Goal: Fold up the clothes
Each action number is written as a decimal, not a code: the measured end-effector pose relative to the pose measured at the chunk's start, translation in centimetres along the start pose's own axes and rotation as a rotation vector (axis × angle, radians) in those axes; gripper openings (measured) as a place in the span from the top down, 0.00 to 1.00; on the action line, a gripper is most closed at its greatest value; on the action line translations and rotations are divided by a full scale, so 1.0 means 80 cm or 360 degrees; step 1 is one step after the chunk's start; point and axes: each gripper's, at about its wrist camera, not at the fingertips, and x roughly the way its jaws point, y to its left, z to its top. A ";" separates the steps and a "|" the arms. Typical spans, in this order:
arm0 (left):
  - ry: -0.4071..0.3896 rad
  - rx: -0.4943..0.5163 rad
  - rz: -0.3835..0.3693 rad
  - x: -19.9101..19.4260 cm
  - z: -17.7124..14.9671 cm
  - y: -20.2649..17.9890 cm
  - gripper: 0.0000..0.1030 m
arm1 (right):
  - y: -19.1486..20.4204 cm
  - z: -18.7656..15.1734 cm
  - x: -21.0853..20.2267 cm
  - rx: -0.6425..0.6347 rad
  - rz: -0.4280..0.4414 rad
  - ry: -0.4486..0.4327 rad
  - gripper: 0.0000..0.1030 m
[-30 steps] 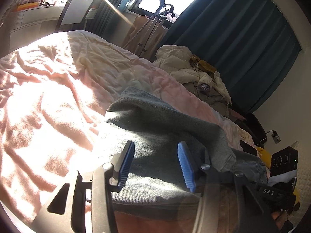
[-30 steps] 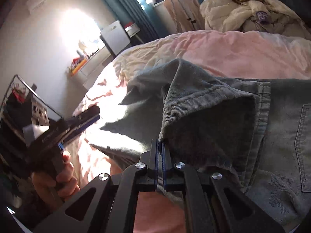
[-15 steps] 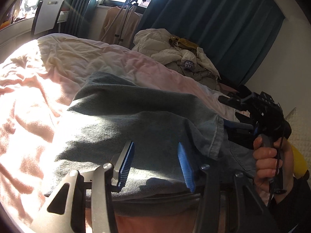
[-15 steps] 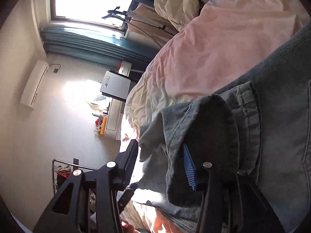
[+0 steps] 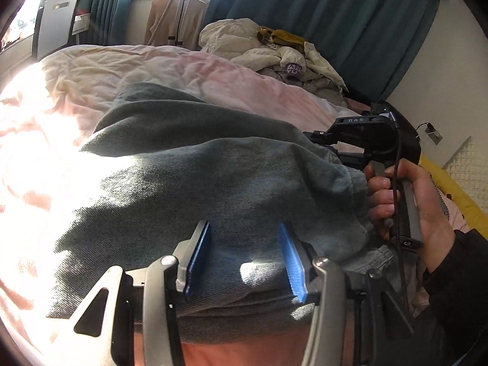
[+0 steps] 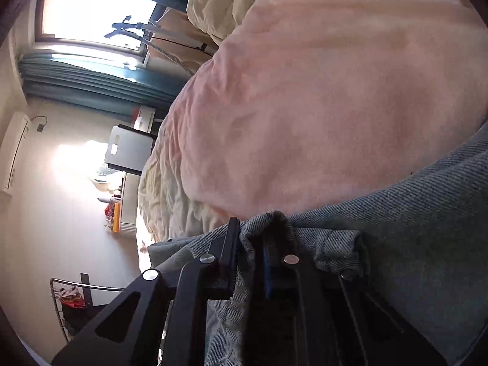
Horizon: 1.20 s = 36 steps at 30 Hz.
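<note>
Grey-blue jeans lie folded over on a pink duvet. My left gripper hovers just above the near part of the denim, its blue pads wide apart with nothing between them. A hand holds the right gripper's black body at the jeans' right edge. In the right wrist view the right gripper is rolled sideways, and a bunched fold of the jeans is pinched between its narrow-set fingers.
A heap of cream bedding and clothes lies at the far end of the bed, before teal curtains. A tripod stand and a white chair stand by the window. A yellow cushion lies at the right.
The right gripper let go of the jeans, rolled sideways, and has closed again on a fold at their edge. The left gripper stayed open while its view swung right.
</note>
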 end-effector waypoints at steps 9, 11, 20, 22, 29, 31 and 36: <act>-0.0087 -0.0063 0.0006 -0.025 0.004 0.008 0.54 | 0.029 -0.017 -0.023 -0.0205 -0.0004 0.0021 0.52; -0.0103 -0.0085 0.0016 -0.030 0.005 0.011 0.54 | 0.042 -0.034 -0.039 -0.0295 -0.0050 0.0021 0.42; -0.0100 -0.0093 0.0077 -0.045 0.002 0.016 0.54 | 0.060 -0.133 -0.112 -0.0566 -0.0124 0.0087 0.42; -0.0098 -0.0086 0.0096 -0.046 0.001 0.015 0.54 | 0.064 -0.151 -0.114 -0.0676 -0.0259 0.0070 0.42; -0.0093 -0.0058 0.0137 -0.050 -0.001 0.013 0.54 | 0.072 -0.185 -0.100 -0.0943 -0.0524 -0.0007 0.69; -0.0104 -0.0050 0.0147 -0.053 -0.002 0.013 0.54 | 0.078 -0.193 -0.104 -0.0968 -0.0536 -0.0012 0.86; -0.0153 -0.0076 0.0107 -0.064 0.002 0.015 0.54 | 0.094 -0.199 -0.157 -0.0754 -0.0166 -0.0093 0.97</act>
